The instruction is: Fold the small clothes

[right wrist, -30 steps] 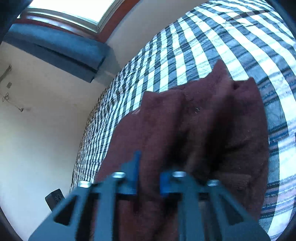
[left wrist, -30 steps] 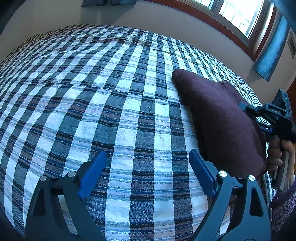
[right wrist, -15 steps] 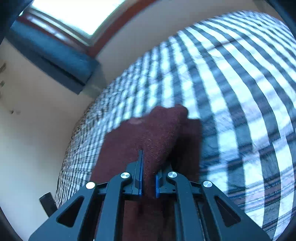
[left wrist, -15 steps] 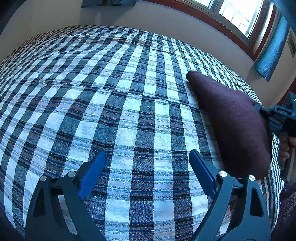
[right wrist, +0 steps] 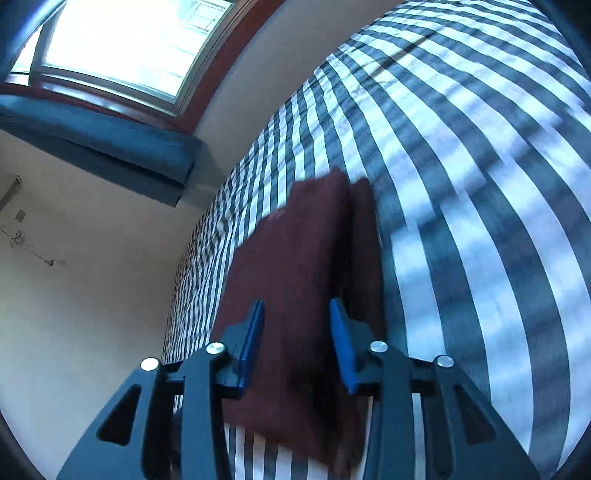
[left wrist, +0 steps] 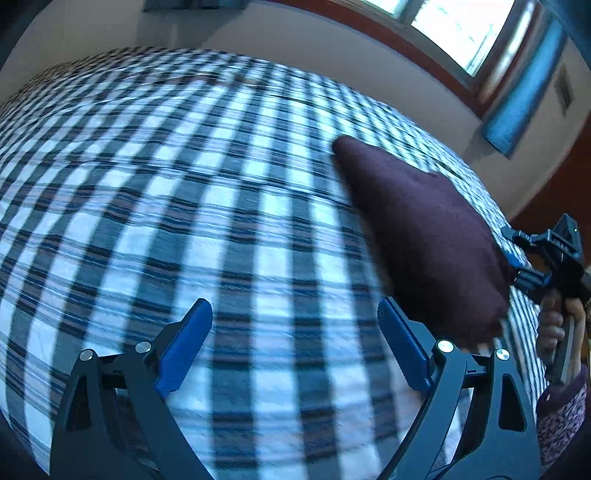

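In the left wrist view, the left gripper [left wrist: 291, 339] fills the bottom of the frame, its blue-padded jaws spread wide apart over the checked bedspread [left wrist: 184, 206] with nothing between them. The plaid cloth runs across most of the picture, blurred in places. Right of centre lies the folded maroon garment [left wrist: 424, 236], a dark wedge on the bed that narrows toward the upper middle of the frame. At the right edge the right gripper [left wrist: 517, 267] sits at the garment's near end, with a hand [left wrist: 557, 325] wrapped round its handle below. A window [left wrist: 461, 33] and a blue curtain [left wrist: 524, 92] occupy the upper right.

In the right wrist view, the window and curtain sit at the upper left, a pale wall below them. At centre the garment stretches up from the bottom edge. The right gripper's jaws have just been opening; the cloth lies between the blue pads [right wrist: 251, 343], which look parted from it. The striped bedspread fills the right side.
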The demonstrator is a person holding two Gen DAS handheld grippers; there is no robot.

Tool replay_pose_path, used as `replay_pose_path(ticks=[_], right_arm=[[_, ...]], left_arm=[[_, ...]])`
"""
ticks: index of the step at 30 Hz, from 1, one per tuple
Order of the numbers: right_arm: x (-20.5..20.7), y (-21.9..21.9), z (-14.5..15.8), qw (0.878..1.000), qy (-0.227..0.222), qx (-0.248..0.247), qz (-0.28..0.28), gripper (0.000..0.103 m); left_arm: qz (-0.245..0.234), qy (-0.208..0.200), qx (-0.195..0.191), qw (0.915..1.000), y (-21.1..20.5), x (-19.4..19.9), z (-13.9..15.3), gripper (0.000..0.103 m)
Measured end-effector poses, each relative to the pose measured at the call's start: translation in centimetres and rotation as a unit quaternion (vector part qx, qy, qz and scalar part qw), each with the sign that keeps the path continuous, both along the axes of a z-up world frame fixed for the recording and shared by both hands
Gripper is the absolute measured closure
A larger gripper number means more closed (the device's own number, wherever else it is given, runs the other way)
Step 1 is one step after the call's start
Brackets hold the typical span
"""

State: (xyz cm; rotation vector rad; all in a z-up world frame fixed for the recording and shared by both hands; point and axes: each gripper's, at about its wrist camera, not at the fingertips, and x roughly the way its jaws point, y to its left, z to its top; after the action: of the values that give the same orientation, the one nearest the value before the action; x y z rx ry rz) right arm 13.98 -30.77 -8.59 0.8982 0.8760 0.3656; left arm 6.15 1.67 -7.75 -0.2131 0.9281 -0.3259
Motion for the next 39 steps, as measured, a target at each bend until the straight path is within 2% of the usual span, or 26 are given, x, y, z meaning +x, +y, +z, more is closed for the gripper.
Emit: replay_pose_path(ticks=[2, 7, 12, 13, 14, 15, 19, 22, 25, 28, 31, 33, 35, 39], right_arm=[[-1.6, 0.3, -0.6, 1.0, 0.01, 0.005, 0.005, 0.065], [-3.4, 1.3, -2.1, 0.998, 0.023, 0.05, 0.019, 0.065], [-3.0, 2.0, -3.1, 0.997, 0.036, 0.069, 0.022, 0.065], [-2.9, 2.3, -3.1, 0.997, 0.035, 0.058, 0.026, 0.068], [-3.0, 2.5, -2.9, 0.998, 0.031, 0.041, 0.032, 0.089], [-3.0, 2.6, -2.5, 0.999, 0.021, 0.025, 0.042, 0.098], [-3.8, 3.0, -0.7, 0.998, -0.007, -0.031, 0.049, 0.099], [-3.7, 2.5, -1.8, 0.998, 0.011, -0.049, 0.045, 0.099], [-3.9, 1.6, -3.2, 0.999, 0.019, -0.025, 0.042, 0.099], [-3.8, 1.5, -3.0, 0.999, 0.015, -0.011, 0.04, 0.098], [-3.9, 1.4, -2.8, 0.999, 0.014, 0.0, 0.036, 0.093], [-3.8, 1.3, -2.9, 0.999, 0.016, 0.009, 0.032, 0.083], [-3.6, 1.1, -3.3, 0.999, 0.02, 0.028, 0.028, 0.079], [-3.2, 1.8, -3.6, 0.999, 0.023, 0.022, 0.037, 0.079]], left_arm=[[-0.017, 0.002, -0.003, 0.9998, -0.9, -0.4, 0.1, 0.012], [-0.034, 0.033, -0.05, 0.9976, -2.1, -0.2, -0.2, 0.012], [-0.029, 0.028, -0.031, 0.9987, -2.8, -0.2, -0.4, 0.012], [-0.028, 0.028, -0.028, 0.9988, -2.8, -0.2, -0.5, 0.012], [-0.026, 0.03, -0.027, 0.9989, -2.7, -0.1, -0.5, 0.012], [-0.024, 0.032, -0.027, 0.9988, -2.7, 0.0, -0.6, 0.012], [-0.024, 0.029, -0.021, 0.9991, -2.9, -0.7, -0.4, 0.012], [-0.026, 0.023, -0.009, 0.9993, -3.2, -0.9, -0.6, 0.012], [-0.028, 0.021, 0.0, 0.9994, -3.4, -1.2, -0.8, 0.012], [-0.031, 0.017, 0.011, 0.9993, -3.6, -1.3, -0.7, 0.012], [-0.03, 0.016, 0.01, 0.9994, -3.8, -1.3, -0.6, 0.012], [-0.031, 0.015, 0.012, 0.9994, -3.9, -1.3, -0.6, 0.012], [-0.031, 0.014, 0.013, 0.9993, -3.9, -1.4, -0.6, 0.012], [-0.032, 0.014, 0.014, 0.9993, -3.8, -1.4, -0.6, 0.012]])
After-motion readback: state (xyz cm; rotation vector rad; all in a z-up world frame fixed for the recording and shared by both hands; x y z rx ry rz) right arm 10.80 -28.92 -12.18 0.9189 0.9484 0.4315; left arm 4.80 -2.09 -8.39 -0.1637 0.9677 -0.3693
